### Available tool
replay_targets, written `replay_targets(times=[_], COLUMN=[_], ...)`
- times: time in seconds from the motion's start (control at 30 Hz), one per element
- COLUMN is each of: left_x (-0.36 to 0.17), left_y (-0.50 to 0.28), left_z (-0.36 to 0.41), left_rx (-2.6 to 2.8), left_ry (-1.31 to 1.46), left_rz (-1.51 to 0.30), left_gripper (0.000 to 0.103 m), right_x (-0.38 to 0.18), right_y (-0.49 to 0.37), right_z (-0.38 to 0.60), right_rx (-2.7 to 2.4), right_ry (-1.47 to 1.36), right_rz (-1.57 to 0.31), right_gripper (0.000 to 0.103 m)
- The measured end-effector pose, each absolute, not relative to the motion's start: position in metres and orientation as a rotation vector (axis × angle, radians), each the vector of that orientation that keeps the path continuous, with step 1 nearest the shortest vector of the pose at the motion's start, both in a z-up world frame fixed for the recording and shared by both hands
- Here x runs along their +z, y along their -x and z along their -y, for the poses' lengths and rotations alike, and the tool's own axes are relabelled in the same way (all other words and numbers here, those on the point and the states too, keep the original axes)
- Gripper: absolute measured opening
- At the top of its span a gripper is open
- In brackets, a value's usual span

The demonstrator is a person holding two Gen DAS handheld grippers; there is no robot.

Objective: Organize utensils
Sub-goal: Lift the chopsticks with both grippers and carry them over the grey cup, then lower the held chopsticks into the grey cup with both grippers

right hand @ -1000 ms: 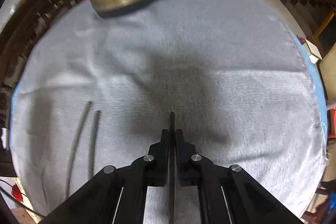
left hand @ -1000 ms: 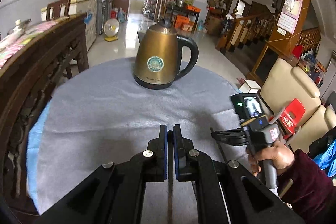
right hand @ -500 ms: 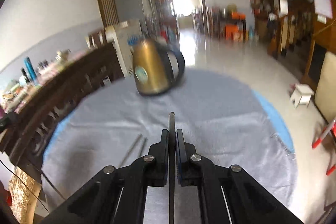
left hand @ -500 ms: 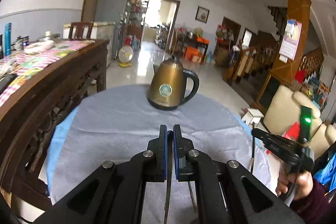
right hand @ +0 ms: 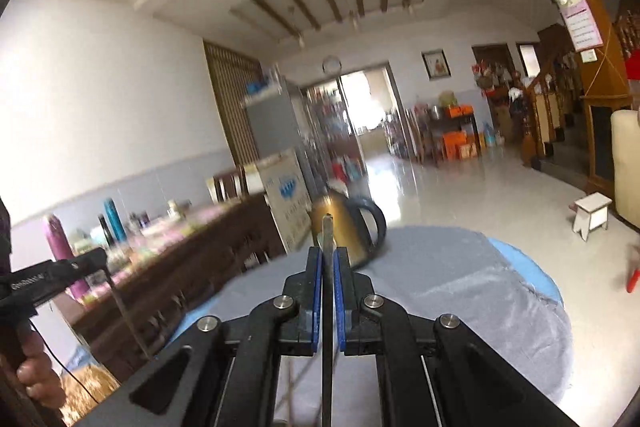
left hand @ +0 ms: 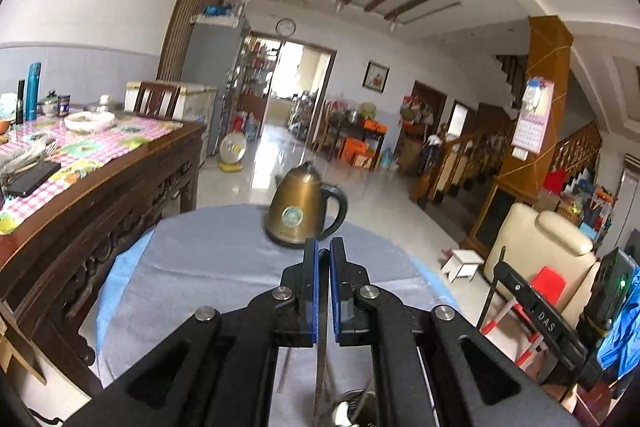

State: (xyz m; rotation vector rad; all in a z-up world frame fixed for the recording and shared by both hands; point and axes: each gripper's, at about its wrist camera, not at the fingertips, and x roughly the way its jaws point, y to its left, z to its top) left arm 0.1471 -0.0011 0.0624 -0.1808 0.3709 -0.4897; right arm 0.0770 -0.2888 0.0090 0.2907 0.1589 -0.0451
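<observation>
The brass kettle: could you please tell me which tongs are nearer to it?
Left, narrowly, I think. The left tongs, shut on a metal stick, point at the kettle just ahead; the right tongs, shut on a second stick, sit to its right, slightly farther back.

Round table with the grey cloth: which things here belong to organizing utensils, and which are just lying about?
Job: thin grey metal stick clamped in the right gripper; second thin metal stick clamped in the left gripper.
Lying about: bronze-coloured metal kettle with black handle; small white stool.
</observation>
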Motion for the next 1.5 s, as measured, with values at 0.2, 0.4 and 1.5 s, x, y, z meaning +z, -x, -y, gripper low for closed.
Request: replay_targets(times=[0.2, 0.4, 1.5], left_x=[0.079, 0.072, 0.018], left_y=[-0.127, -0.123, -0.135], left_z=[0.009, 0.022, 0.048], left_rx=[-0.535, -0.538, -0.488], left_ry=[0.218, 0.215, 0.174], left_rz=[-0.285, -0.257, -0.392], left_gripper=[0.005, 0.005, 0.005], right_x=[0.017, 0.007, -0.043], right_y=[-0.056, -0.064, -0.082], right_z=[0.266, 0.243, 0.234], right_rx=[-0.029, -0.044, -0.059], right_ry=[-0.309, -0.306, -0.279], right_rz=[-0.021, 0.021, -0.094], right_gripper=[0.006, 0.006, 0.006])
